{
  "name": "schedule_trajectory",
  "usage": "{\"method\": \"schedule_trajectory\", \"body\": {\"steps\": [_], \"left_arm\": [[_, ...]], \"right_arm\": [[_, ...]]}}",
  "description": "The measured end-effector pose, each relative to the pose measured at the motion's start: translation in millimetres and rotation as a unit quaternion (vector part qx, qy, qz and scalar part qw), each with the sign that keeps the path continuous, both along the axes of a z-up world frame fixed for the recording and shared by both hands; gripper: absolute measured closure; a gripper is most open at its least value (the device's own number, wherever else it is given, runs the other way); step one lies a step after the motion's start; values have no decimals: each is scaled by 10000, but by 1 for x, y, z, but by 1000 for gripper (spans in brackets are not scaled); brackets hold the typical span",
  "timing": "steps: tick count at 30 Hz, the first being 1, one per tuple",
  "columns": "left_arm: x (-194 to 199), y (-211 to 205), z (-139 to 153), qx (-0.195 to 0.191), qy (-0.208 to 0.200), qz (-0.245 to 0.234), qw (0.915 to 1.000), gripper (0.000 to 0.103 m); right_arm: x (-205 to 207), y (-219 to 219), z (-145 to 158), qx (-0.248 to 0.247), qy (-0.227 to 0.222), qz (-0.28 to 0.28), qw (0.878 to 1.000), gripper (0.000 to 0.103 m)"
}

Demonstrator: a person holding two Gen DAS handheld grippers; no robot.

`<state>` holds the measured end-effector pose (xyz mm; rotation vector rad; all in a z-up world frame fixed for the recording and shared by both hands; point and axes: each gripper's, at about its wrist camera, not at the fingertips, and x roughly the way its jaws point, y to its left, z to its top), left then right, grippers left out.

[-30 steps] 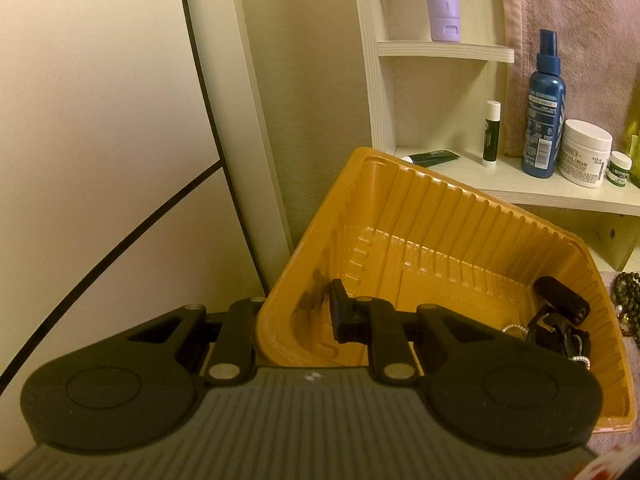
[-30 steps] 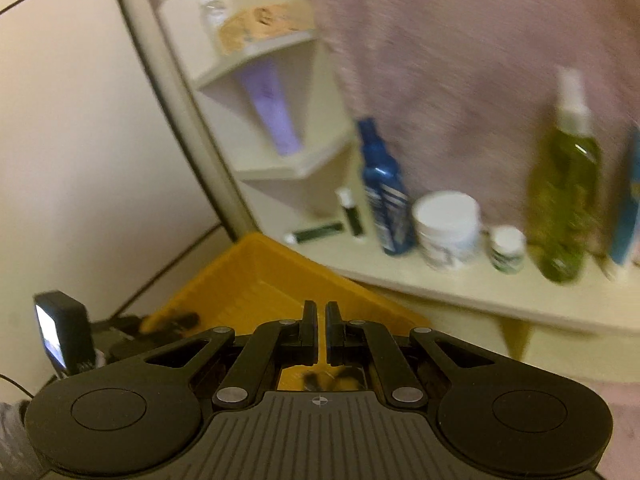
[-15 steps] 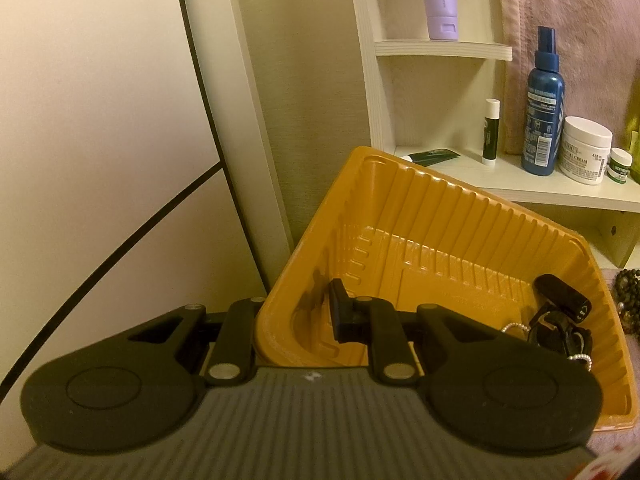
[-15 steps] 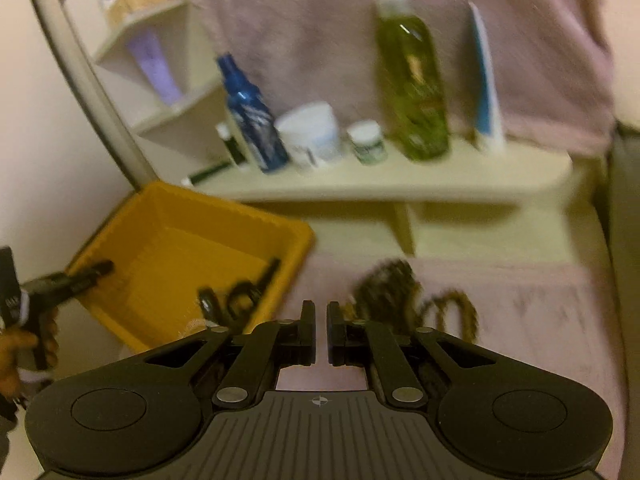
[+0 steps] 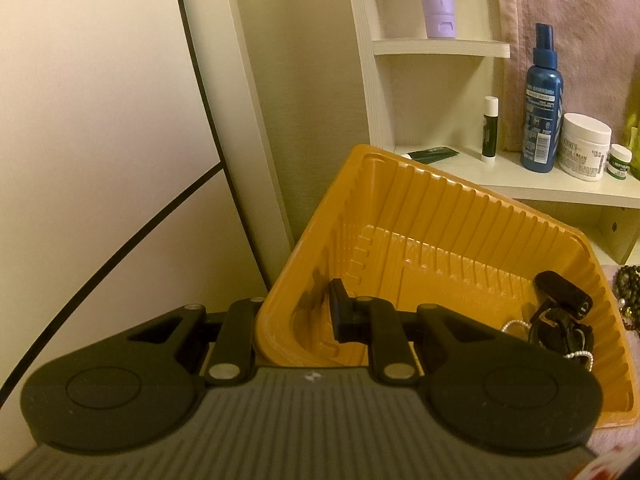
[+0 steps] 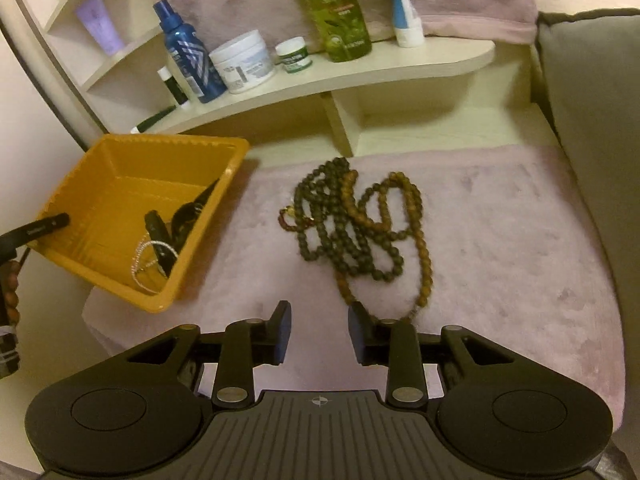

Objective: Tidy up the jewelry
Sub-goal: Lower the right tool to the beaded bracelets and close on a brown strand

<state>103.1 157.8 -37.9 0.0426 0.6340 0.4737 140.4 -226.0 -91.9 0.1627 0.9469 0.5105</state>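
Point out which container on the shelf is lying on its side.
The dark green tube at the shelf's left end, just behind the yellow tray. It lies flat, whereas the blue spray bottle, white jar and olive bottle stand upright.

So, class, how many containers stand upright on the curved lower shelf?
6: white-capped lip-balm stick, blue spray bottle, white cream jar, small green-labelled jar, green olive bottle, blue-white tube. Others may be hidden.

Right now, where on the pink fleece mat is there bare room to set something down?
The pink fleece mat lies bare right of the tangled dark and brown bead necklaces, up to the grey cushion. A narrower strip runs between the beads and the orange ribbed plastic tray. The tray's near-right corner is crowded.
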Motion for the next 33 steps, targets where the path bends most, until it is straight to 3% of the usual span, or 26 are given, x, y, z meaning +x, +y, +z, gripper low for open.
{"method": "schedule_trajectory", "body": {"steps": [10,20,33], "left_arm": [[1,0,0,1,21,-5,10000,86],[1,0,0,-2,24,-11,10000,86],[2,0,0,-25,19,-2,10000,86]], "right_arm": [[-1,2,-2,-59,-144,38,9999,71],[15,36,-3,-134,-382,288,9988,71],[32,33,-13,-242,-442,-87,9987,71]]}}
